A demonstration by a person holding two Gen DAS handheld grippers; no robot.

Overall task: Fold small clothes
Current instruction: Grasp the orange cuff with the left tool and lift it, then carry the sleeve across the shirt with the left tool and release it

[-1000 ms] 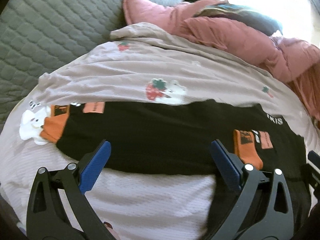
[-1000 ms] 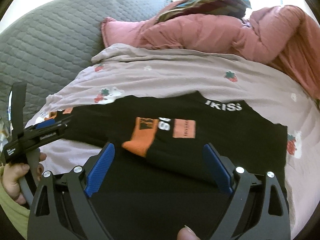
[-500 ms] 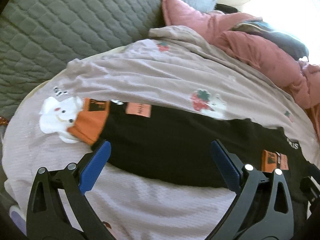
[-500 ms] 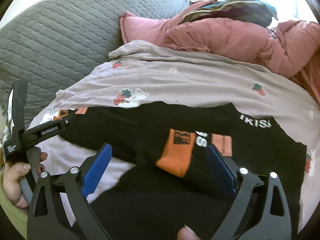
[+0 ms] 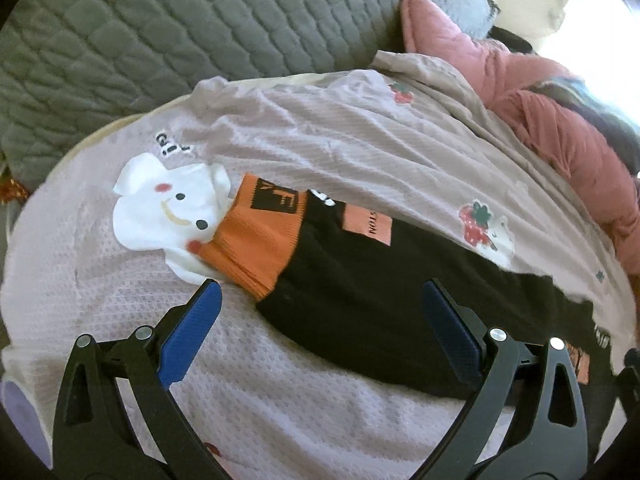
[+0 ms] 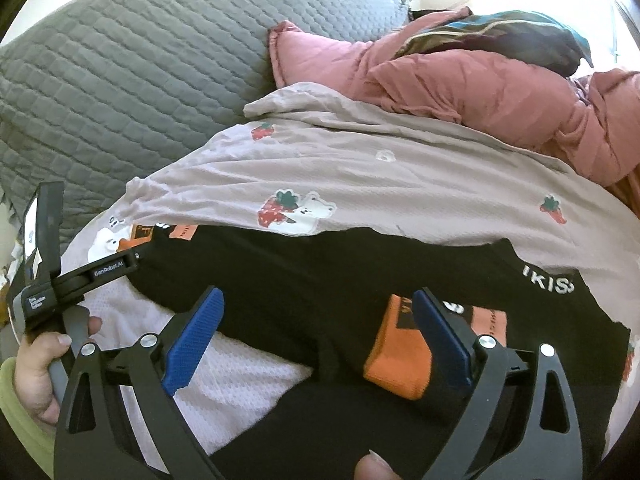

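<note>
A small black sweatshirt [image 5: 384,292] with orange cuffs lies spread on a pale lilac sheet. Its left sleeve stretches out, ending in an orange cuff [image 5: 260,236] over a white bear print [image 5: 168,208]. My left gripper [image 5: 320,312] hovers open just short of that sleeve, nothing between its blue pads. In the right wrist view the black sweatshirt [image 6: 320,280] fills the middle, its other orange cuff [image 6: 400,356] folded onto the body. My right gripper [image 6: 316,320] stands open over the garment, its right pad in front of that cuff. The left gripper's body [image 6: 80,280] shows at the left.
A grey quilted cover [image 6: 140,64] lies behind the sheet [image 6: 400,184]. A pink padded quilt [image 6: 460,88] and a dark patterned cloth [image 6: 500,36] are heaped at the back right. A person's hand [image 6: 36,368] in a green sleeve holds the left gripper.
My left gripper has swung left along the sleeve, so the orange cuff and bear print now sit near centre. The right gripper has shifted left; the folded cuff now sits at its right pad.
</note>
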